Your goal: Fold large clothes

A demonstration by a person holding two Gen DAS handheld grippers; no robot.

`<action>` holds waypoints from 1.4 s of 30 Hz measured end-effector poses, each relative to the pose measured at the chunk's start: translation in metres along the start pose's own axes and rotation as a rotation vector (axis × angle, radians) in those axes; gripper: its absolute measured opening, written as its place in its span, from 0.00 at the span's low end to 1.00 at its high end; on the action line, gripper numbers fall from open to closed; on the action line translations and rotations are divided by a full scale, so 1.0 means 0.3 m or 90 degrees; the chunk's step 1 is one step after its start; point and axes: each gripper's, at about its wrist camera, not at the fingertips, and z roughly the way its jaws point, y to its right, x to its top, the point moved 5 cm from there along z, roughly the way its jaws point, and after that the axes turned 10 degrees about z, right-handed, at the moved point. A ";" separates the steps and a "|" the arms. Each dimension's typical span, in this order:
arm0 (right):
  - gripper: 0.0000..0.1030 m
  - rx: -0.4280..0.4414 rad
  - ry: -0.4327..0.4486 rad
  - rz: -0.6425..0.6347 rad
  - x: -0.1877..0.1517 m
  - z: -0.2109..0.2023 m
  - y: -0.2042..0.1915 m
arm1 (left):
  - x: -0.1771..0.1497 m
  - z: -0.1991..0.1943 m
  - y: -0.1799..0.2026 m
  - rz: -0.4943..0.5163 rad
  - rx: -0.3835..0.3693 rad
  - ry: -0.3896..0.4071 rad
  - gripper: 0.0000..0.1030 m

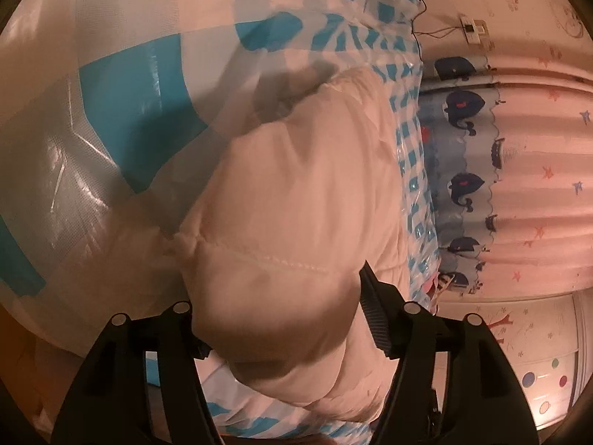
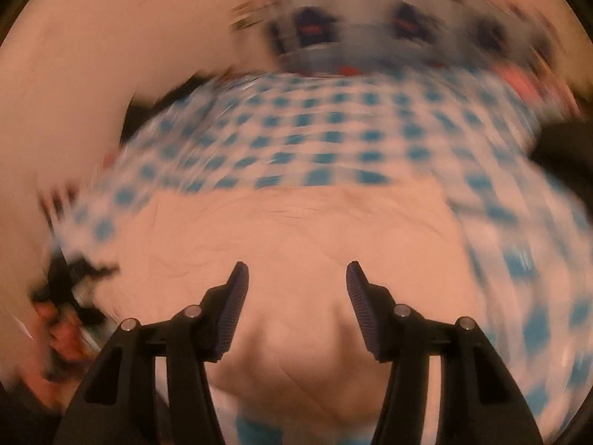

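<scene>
A pale pink quilted padded garment lies bunched on a plastic cloth with blue and white checks. In the left wrist view, rolled on its side, a thick fold fills the gap of my left gripper. It lies against the ribbed right pad and hides the left one, so whether the jaws press on it does not show. The right wrist view is blurred by motion. My right gripper hangs open above the garment with nothing between its fingers.
The checked cloth spreads beyond the garment. A curtain with dark whales hangs past the far edge, beside a painted cabinet. A wall switch with a cable is there too. A blurred hand shows at lower left.
</scene>
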 end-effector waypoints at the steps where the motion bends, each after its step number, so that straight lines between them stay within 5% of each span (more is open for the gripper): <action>1: 0.52 -0.007 -0.014 -0.030 -0.012 0.052 -0.049 | 0.000 0.002 0.000 -0.001 0.001 0.001 0.59; 6: 0.53 -0.090 -0.132 -0.150 -0.159 0.353 -0.137 | 0.004 0.021 0.018 0.017 -0.011 0.009 0.57; 9: 0.53 -0.089 -0.143 -0.144 -0.198 0.380 -0.110 | 0.007 0.023 0.053 0.049 -0.028 0.018 0.41; 13: 0.54 -0.084 -0.079 -0.140 -0.162 0.279 -0.132 | 0.010 0.020 0.057 0.055 -0.035 0.025 0.37; 18: 0.55 -0.120 -0.116 -0.184 -0.255 0.383 -0.134 | 0.002 0.006 0.113 0.098 -0.045 0.039 0.31; 31: 0.55 -0.107 -0.094 -0.160 -0.265 0.391 -0.120 | -0.131 -0.056 0.604 0.371 -0.073 0.062 0.28; 37: 0.64 0.001 -0.135 -0.089 -0.220 0.339 -0.072 | -0.234 -0.020 0.803 0.499 -0.031 0.052 0.28; 42: 0.76 0.287 -0.147 0.203 -0.150 0.216 0.109 | -0.354 0.033 0.926 0.606 0.011 0.028 0.28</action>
